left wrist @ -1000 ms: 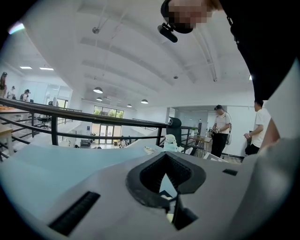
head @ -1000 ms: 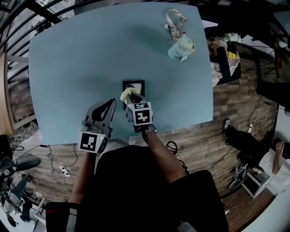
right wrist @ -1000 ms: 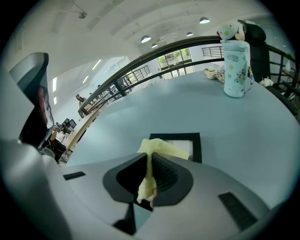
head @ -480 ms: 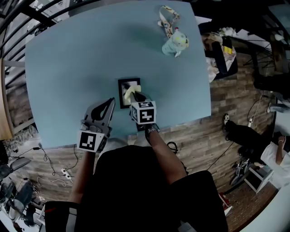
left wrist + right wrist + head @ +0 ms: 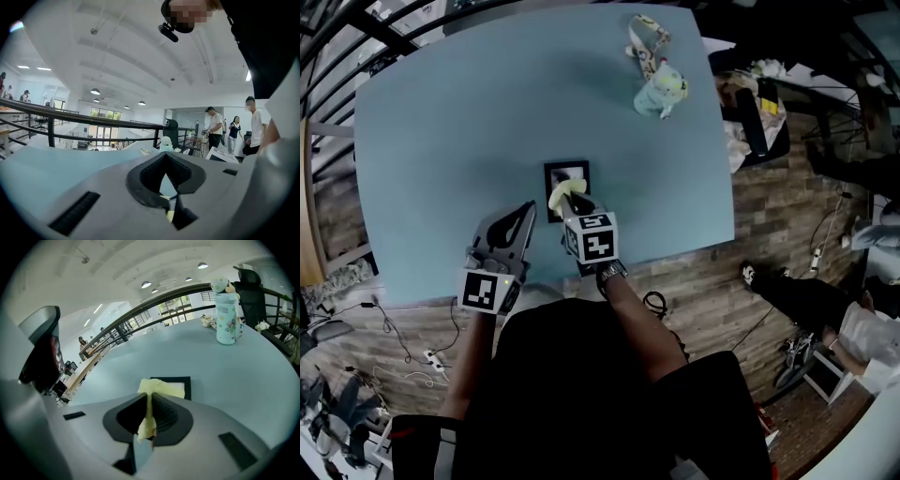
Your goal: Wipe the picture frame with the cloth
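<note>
A small black picture frame [image 5: 575, 170] [image 5: 186, 380] lies flat on the blue table [image 5: 441, 131], close to its near edge. My right gripper [image 5: 571, 200] [image 5: 150, 398] is shut on a pale yellow cloth [image 5: 563, 192] [image 5: 157, 388]. The cloth's free end rests on the frame's near left part and hides that corner. My left gripper [image 5: 528, 211] [image 5: 167, 156] hovers just left of the frame, tilted up, its jaws shut with nothing between them.
A pale green cup with a toy lid [image 5: 660, 92] [image 5: 226, 317] and a patterned strap [image 5: 644, 39] sit at the table's far right. The near table edge runs just behind both grippers. A black railing [image 5: 93, 121] and several standing people show beyond the table.
The right gripper swept the cloth rightward across the frame half a second ago, then drew it back to the near left part. The left gripper has held its place.
</note>
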### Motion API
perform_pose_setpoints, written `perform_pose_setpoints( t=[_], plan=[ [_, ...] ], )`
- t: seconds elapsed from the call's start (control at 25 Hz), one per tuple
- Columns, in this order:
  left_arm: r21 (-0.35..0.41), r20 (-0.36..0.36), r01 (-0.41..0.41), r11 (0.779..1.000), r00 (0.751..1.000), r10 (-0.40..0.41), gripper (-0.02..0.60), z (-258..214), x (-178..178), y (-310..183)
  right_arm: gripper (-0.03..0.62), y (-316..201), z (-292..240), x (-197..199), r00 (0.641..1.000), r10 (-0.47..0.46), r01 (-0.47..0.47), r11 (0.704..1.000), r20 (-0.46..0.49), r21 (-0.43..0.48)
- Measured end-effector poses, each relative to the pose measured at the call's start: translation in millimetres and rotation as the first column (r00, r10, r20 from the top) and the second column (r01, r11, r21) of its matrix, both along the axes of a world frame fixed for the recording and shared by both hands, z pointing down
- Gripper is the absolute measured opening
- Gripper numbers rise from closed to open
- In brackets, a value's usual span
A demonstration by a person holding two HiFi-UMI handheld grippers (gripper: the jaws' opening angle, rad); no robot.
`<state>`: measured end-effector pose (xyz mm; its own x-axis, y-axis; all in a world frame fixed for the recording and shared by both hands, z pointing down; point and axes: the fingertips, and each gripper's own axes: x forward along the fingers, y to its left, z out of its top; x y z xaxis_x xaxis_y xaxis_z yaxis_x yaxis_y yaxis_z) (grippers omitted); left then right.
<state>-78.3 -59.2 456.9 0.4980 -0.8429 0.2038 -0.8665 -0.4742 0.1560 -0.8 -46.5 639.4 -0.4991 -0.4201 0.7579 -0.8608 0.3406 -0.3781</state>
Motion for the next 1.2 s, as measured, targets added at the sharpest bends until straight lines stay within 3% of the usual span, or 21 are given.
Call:
perform_pose_setpoints(
  t=[0.64,1.2],
  plan=[
    [-0.01,0.014,0.119,0.993,0.993,-0.119,-0.003,-1,-40,19,0.035,31,14,-68,0.981,-0.193,0.194,0.98,0.024,-0.047],
    [-0.02,0.017,0.1,0.995,0.995,-0.099,-0.003,4,-34,17,0.035,41,27,-58,0.982,-0.19,0.19,0.977,0.018,-0.091]
  ],
)
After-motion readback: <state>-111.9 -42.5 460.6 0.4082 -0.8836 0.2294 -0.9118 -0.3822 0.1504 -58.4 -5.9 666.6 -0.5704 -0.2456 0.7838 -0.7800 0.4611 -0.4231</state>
